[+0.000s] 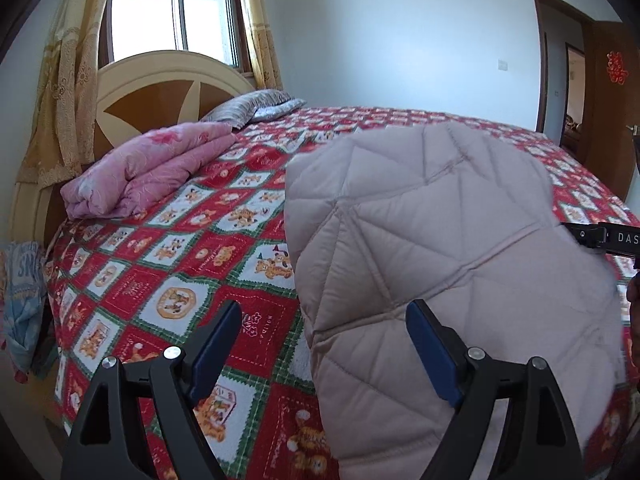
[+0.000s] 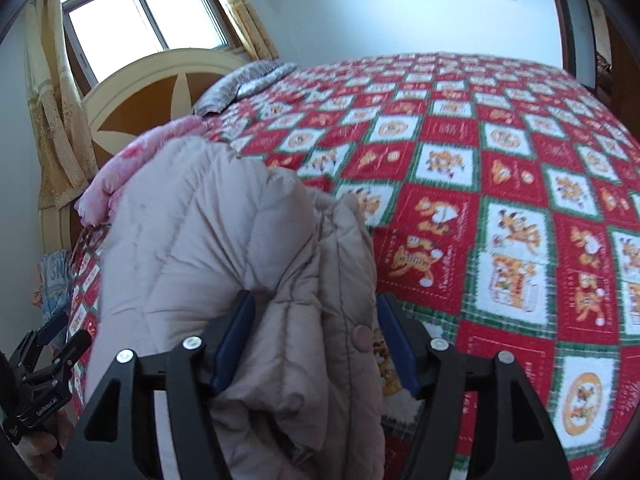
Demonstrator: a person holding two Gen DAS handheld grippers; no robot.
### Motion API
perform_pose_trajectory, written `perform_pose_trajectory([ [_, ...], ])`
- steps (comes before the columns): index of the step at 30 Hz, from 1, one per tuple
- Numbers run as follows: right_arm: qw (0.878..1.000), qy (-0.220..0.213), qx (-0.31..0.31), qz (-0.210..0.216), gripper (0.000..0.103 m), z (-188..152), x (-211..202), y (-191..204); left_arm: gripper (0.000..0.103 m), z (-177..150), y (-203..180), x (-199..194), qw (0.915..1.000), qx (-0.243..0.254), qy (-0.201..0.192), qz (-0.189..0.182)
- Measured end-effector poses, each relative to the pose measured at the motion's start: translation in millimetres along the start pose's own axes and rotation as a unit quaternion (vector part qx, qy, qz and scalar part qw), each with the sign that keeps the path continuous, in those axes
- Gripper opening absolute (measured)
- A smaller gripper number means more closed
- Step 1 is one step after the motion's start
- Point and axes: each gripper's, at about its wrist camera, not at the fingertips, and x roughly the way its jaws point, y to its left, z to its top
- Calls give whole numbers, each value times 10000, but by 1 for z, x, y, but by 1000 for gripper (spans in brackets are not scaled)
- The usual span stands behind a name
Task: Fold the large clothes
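Jaws wide, left gripper (image 1: pixel 324 344) beside quilted coat (image 1: pixel 440 240); right gripper (image 2: pixel 316 340) seemingly straddling coat unclamped.

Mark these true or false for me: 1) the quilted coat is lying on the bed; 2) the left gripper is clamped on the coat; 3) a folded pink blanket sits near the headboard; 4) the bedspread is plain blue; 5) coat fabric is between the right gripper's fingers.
1) True: the quilted coat lies on the bed.
2) False: the left gripper is open, with nothing clamped.
3) True: the pink blanket sits by the headboard.
4) False: it is a red, white and green cartoon patchwork.
5) True: folds sit between the right gripper fingers, jaws wide.
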Motion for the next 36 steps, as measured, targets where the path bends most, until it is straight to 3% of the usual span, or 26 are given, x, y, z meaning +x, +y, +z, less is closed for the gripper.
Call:
perform_pose_trajectory([
  [6,9982,-547,-237,-14,85,-15,-58,24,85,-3,5,-60,9989,-63,-457,-117],
  [12,9956,-887,-297,22,85,-29,-90,40,85,7,9,-91,9968,-132,-779,-157],
  [36,9926,-1099,-509,66,88,-45,-117,56,85,9,5,-108,9948,-121,-957,-322],
])
